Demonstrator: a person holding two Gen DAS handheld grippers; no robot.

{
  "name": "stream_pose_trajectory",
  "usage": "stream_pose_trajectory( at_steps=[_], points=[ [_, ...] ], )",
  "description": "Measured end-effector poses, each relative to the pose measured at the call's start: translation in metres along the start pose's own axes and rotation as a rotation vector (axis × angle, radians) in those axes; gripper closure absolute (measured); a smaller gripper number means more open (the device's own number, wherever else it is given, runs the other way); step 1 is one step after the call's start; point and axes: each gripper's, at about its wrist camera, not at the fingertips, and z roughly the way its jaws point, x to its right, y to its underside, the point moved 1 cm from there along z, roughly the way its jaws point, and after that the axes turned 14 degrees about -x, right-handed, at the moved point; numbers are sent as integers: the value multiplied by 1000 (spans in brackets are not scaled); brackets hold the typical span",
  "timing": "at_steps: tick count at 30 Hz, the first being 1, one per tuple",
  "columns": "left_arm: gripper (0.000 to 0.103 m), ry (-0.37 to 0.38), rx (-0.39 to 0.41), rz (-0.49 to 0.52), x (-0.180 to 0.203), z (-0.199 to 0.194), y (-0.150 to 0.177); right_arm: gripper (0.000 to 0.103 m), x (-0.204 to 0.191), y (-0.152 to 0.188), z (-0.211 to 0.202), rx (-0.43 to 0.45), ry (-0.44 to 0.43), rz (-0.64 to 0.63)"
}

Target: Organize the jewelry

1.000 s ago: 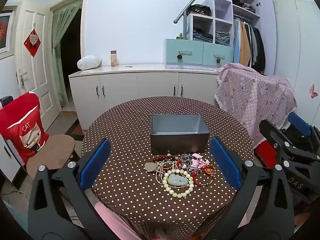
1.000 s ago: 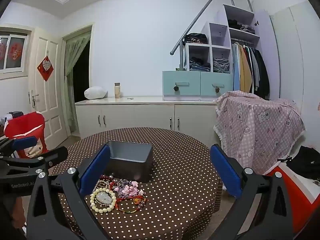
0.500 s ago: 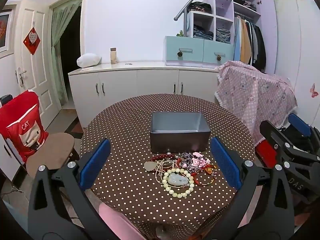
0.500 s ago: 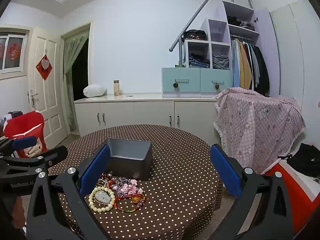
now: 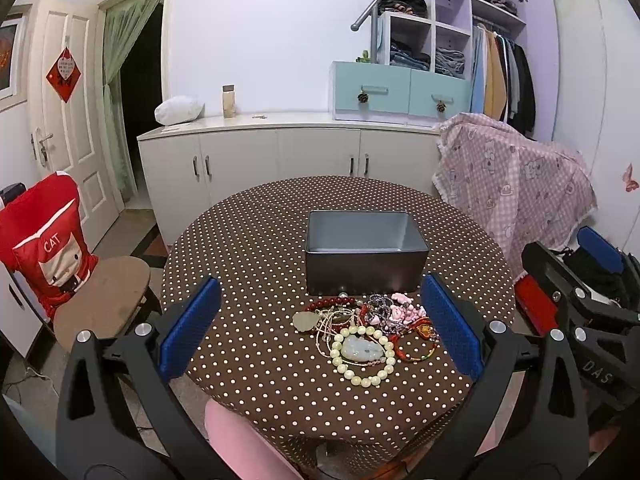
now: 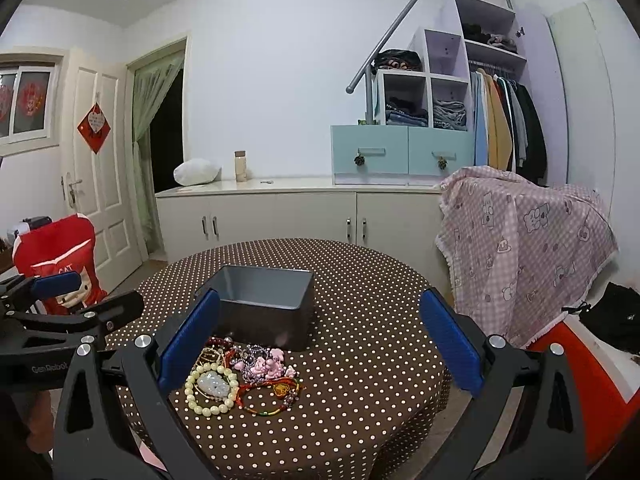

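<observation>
Left wrist view: the jewelry pile [image 5: 366, 330] lies on the table just before the gray box [image 5: 365, 252], straight ahead of the wide-open left gripper [image 5: 320, 332]. The right gripper [image 6: 318, 344], equally wide and empty, has it off to its left.

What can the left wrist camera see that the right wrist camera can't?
Only the left wrist view shows the brown chair seat beside the table, a pale flat pendant in the jewelry pile and the right gripper at its edge. Only the right wrist view shows the window and the left gripper. Both share the polka-dot table, the gray box, the cream bead bracelet and the pink checked cloth.
</observation>
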Motion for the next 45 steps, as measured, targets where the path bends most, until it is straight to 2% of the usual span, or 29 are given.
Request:
stream_pose_trajectory(
  at_steps=[22, 34, 45],
  points=[
    [6, -16, 8, 0, 1, 0, 0, 7, -1, 1, 1, -8, 0, 14],
    [6, 11, -5, 13, 8, 3, -2, 7, 8, 5, -4, -6, 9, 45],
    [6, -19, -9, 14, 13, 4, 0, 7, 10, 7, -2, -15, 1, 47]
  ],
)
